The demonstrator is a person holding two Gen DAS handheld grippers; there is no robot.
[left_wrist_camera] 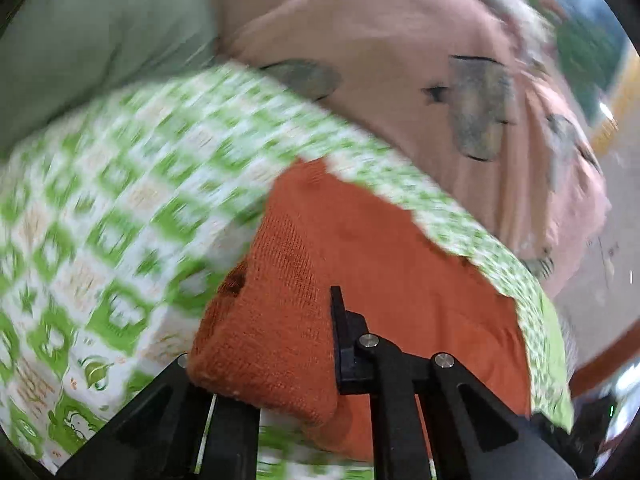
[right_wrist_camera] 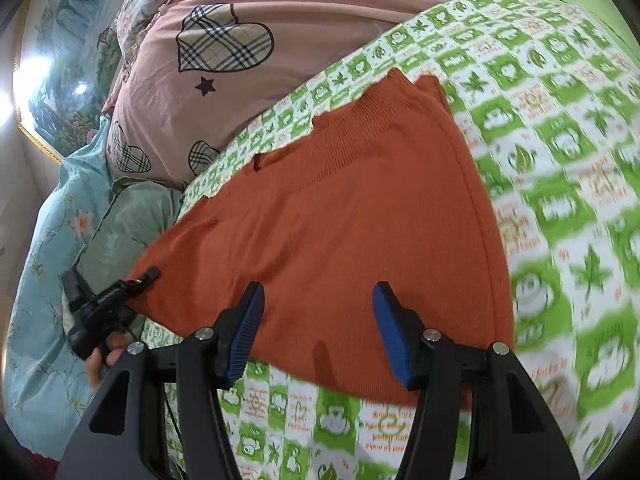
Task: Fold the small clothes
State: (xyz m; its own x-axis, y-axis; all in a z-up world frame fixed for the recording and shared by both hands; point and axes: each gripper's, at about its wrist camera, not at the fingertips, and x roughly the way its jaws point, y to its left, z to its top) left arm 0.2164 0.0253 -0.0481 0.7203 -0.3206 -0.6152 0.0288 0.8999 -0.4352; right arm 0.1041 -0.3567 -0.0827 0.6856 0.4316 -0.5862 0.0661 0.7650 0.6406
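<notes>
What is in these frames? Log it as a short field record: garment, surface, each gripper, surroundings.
garment: orange knitted garment, lying flat
surface: green-and-white printed sheet under the garment
left gripper: at the garment's edge, shut on a fold of it
right gripper: open, over the garment's near edge, nothing between its fingers
surroundings: pink quilt with plaid hearts beyond the sheet; pale green pillow beside it

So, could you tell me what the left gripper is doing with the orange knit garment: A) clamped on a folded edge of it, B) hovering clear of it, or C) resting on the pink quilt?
A: the left gripper has the orange knit garment bunched between its fingers, and the right wrist view shows it at the cloth's edge.
</notes>
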